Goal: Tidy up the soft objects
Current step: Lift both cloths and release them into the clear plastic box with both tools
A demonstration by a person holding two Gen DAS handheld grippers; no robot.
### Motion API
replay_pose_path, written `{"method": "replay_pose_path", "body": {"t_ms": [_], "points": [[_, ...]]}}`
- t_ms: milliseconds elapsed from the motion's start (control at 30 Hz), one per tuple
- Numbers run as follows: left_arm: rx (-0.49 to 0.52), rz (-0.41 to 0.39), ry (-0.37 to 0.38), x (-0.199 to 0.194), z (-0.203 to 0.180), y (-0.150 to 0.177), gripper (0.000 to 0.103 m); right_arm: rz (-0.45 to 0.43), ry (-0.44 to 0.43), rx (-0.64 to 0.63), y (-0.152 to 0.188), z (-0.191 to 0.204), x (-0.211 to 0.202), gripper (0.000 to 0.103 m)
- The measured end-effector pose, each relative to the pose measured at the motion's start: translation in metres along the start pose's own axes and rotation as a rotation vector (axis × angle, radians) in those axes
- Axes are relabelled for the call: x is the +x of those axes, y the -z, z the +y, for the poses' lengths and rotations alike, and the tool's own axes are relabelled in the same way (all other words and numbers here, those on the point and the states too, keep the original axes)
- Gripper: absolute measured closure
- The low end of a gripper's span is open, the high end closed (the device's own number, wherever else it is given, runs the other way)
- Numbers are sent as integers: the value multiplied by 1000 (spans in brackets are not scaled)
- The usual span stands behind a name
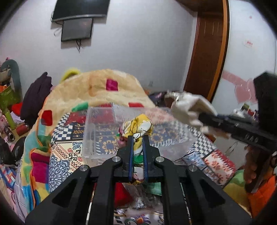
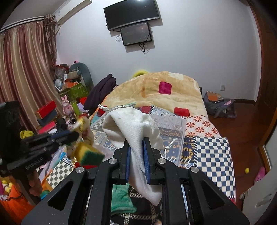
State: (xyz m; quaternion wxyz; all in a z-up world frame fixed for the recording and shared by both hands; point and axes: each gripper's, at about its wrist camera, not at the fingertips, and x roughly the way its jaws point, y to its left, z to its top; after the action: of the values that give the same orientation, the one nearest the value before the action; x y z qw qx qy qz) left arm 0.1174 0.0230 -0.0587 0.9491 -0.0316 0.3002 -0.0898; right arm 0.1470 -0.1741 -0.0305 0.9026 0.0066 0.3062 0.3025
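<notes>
A patchwork quilt [image 2: 213, 148] covers the bed, with a clear plastic box [image 1: 97, 138] sitting on it in front of a heaped fleece blanket [image 1: 103, 90]. The left gripper [image 1: 138, 138] pinches a yellow printed cloth [image 1: 138, 126] above the box's right side. The right gripper [image 2: 136, 140] clamps a white drawstring pouch [image 2: 131, 128], held up over the box.

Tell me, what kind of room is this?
Most likely a bedroom: a bed covered with patchwork quilts, a TV on the wall, striped curtains and plush toys piled in the corner.
</notes>
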Motion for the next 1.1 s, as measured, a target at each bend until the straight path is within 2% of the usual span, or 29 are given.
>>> {"method": "replay_pose_path", "body": {"t_ms": [167, 367, 633, 867, 967, 1000, 1033, 1100], "points": [[67, 28, -79, 29, -1, -6, 94, 27, 13, -18, -7, -2, 19, 91], [91, 24, -112, 48, 6, -18, 94, 79, 14, -26, -11, -4, 45, 91], [31, 94, -49, 84, 22, -15, 94, 169, 32, -11, -2, -14, 77, 91], [28, 125, -25, 98, 17, -9, 93, 213, 48, -28, 6, -15, 88, 88], [11, 121, -18, 93, 20, -10, 86, 209, 54, -34, 4, -13, 86, 75], [-1, 115, -15, 90, 21, -10, 84, 203, 58, -34, 4, -13, 84, 65], [-7, 108, -16, 87, 22, -11, 79, 192, 65, -35, 3, -13, 82, 54], [-20, 85, -22, 77, 23, -11, 67, 163, 81, -39, 1, -12, 74, 46]]}}
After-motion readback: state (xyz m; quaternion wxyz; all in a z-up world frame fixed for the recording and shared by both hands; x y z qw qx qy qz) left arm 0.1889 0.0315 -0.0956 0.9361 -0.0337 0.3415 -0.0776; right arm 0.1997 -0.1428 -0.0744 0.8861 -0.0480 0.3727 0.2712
